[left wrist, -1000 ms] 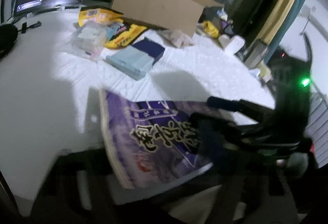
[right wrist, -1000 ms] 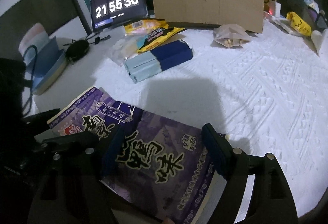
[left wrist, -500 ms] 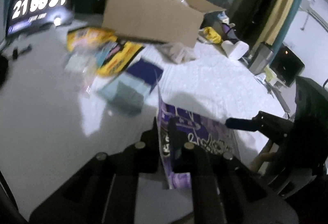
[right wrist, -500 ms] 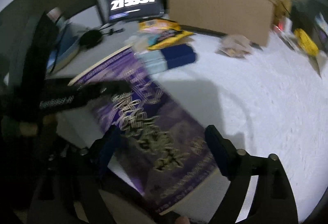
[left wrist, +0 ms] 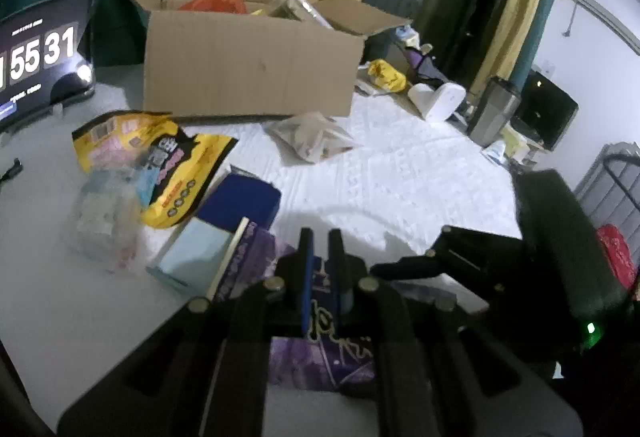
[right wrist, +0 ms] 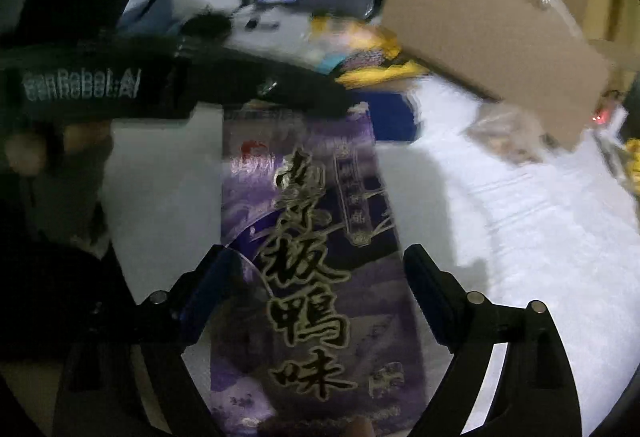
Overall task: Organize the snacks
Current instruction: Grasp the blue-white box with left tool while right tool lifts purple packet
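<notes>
From the left wrist, the left gripper (left wrist: pixel 320 269) is clamped on the edge of the purple snack bag (left wrist: pixel 320 353), apparently for carrying to the far cardboard box (left wrist: pixel 248 77); its fingers hide most of the bag.

From the right wrist, the right gripper (right wrist: pixel 312 293) is opening, pads clear of the bag (right wrist: pixel 312 257) between them, seemingly handing it over. Blur hides the clutter.

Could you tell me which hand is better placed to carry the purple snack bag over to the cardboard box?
Left. The left gripper is shut on the purple snack bag; the right gripper is opening around it, pads clear. The cardboard box stands ahead.
</notes>
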Demonstrator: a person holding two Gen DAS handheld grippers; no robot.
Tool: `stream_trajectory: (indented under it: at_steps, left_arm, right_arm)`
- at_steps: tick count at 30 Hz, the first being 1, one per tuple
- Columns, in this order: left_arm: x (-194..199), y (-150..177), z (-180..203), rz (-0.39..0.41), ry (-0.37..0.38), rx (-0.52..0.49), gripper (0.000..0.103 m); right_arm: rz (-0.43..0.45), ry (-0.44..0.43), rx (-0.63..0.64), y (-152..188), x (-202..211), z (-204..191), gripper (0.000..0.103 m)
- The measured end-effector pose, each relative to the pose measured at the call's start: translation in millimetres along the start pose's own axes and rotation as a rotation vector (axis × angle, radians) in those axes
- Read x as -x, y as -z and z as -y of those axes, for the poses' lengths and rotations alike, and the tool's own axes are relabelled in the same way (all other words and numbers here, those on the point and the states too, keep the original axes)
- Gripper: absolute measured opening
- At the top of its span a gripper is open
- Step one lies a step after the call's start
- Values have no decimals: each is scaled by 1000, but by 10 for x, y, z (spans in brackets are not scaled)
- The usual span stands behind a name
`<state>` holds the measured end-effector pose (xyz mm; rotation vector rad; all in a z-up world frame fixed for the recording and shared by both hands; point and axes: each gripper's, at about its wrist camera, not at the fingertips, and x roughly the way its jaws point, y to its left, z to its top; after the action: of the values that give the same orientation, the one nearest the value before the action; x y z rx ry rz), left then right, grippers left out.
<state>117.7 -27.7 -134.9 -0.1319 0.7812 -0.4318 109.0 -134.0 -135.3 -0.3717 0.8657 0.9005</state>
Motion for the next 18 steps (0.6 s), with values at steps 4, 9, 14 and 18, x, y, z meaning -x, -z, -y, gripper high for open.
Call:
stream_trajectory:
  at_steps: [4,9,14,18]
  left_arm:
    - [18,-22,-93,-9,-51,17,8]
    - [71,-45,-279,-18,-130,27,26]
    - [38,-76,-359,-41,-138,15,64]
    - [-98,-103,-343,-76,-165,-29,65]
  right_arm:
    - [1,5,-6,-11,-16,-9,92]
    - [20,27,-46,-14,26,80,64]
    - [21,38,-82,-43,67,225,47]
    - [19,126,-151,-38,145,519,42]
